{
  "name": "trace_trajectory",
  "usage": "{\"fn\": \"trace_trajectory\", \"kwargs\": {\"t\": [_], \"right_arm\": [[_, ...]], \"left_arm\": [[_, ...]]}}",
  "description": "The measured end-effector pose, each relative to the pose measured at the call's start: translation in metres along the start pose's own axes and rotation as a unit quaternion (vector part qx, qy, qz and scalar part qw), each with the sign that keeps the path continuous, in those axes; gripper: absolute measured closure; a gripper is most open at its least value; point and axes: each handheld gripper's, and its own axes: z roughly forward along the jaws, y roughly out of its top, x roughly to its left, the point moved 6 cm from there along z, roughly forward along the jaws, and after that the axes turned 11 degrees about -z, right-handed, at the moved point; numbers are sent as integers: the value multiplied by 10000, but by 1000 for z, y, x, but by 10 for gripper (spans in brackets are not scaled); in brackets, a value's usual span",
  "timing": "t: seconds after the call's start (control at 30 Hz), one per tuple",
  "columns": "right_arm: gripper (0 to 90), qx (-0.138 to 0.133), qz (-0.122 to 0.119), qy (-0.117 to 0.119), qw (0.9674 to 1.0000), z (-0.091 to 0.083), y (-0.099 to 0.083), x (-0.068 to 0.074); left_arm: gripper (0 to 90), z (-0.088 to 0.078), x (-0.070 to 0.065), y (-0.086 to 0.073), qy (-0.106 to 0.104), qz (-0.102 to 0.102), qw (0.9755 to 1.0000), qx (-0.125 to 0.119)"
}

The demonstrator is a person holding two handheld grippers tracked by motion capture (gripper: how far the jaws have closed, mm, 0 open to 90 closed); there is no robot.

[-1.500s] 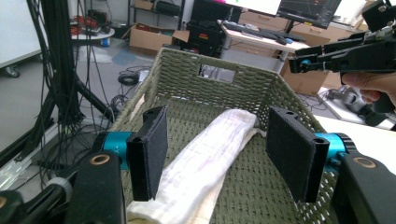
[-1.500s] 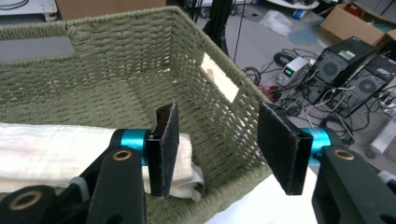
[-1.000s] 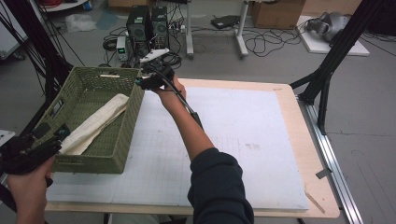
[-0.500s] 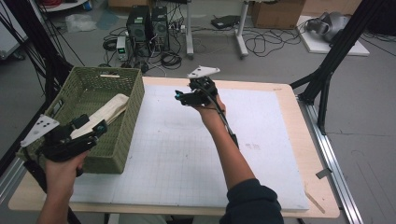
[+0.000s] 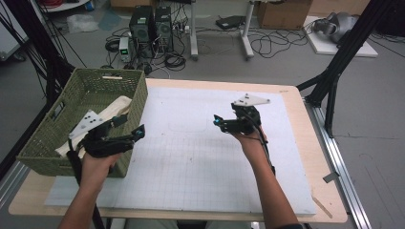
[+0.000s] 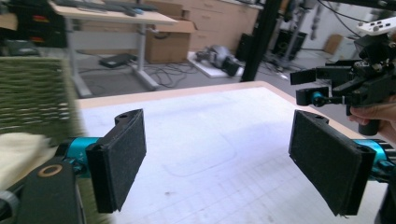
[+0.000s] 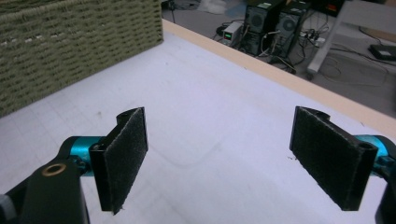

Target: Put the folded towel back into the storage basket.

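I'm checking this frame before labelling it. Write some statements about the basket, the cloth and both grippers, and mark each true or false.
1. The cream cloth lies inside the green basket. True.
2. The right gripper holds the cloth. False: its jaws stand open with nothing between them, over the white mat.
3. The left gripper is open. True; its jaws have just been opening, with nothing between them.
4. The basket sits at the table's right side. False: it sits at the left in the high view.
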Motion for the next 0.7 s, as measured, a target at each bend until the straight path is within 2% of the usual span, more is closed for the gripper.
{"fn": "trace_trajectory", "kwargs": {"t": [0.1,0.27,0.37,0.47,0.7], "right_arm": [[176,17,99,-141,9999,-16,-18,-5],[160,24,261,-334,9991,-38,-41,-14],[117,57,306,-462,9984,-49,-51,-18],[116,56,376,-542,9978,-59,-60,-19],[116,58,431,-754,9962,-78,-88,-19]], "left_arm": [[193,10,-5,-5,-121,46,9999,108],[201,17,-14,-3,-261,108,9996,11],[202,23,-19,-5,-355,160,9992,52],[202,30,-24,-11,-435,193,9988,129],[204,46,-39,-29,-695,419,9965,220]]}}
